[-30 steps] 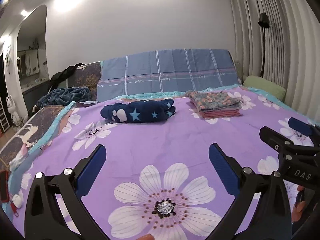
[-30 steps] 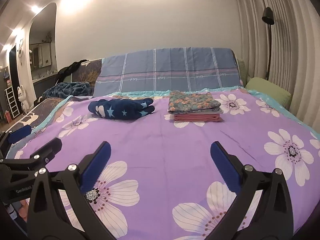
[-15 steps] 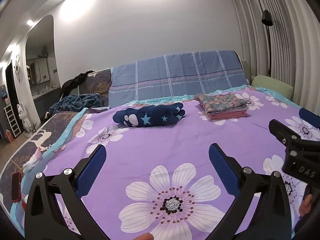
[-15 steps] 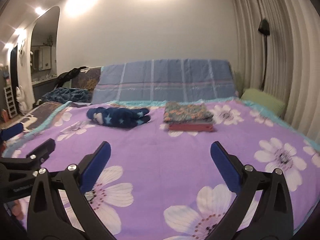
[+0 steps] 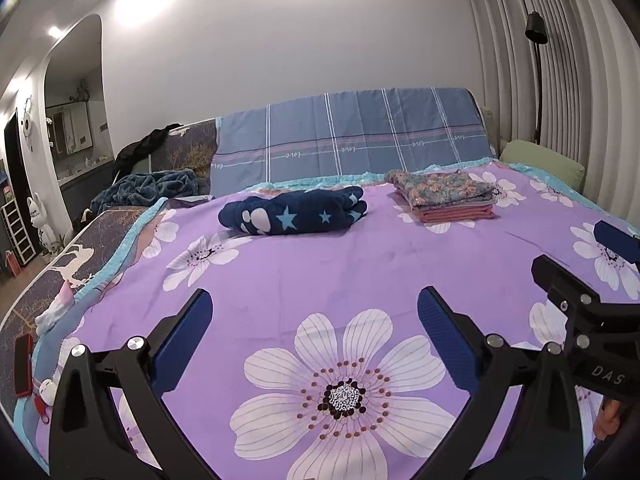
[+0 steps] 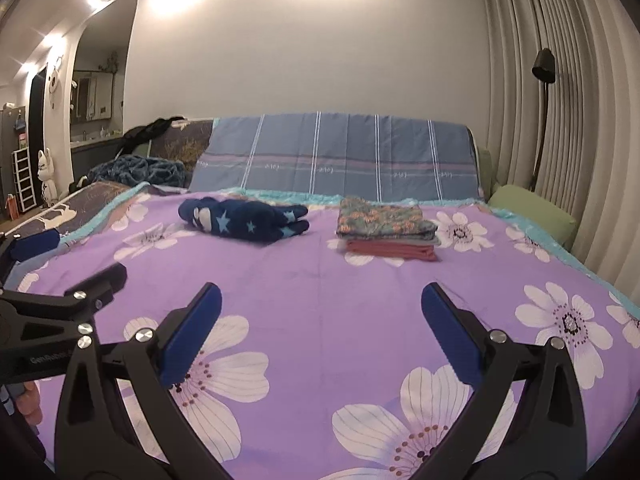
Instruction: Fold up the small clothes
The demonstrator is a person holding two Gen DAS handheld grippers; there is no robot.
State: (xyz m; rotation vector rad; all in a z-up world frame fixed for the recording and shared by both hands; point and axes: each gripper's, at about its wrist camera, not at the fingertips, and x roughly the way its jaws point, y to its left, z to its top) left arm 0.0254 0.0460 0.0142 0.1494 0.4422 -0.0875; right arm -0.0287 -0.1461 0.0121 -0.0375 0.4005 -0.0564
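Your left gripper and right gripper both gape wide, holding nothing, above the purple bedspread, well short of the navy star garment

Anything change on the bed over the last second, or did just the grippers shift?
Only the views shifted a little. The left gripper and right gripper stayed open and empty above the purple bedspread. The navy star garment and folded stack have not moved.
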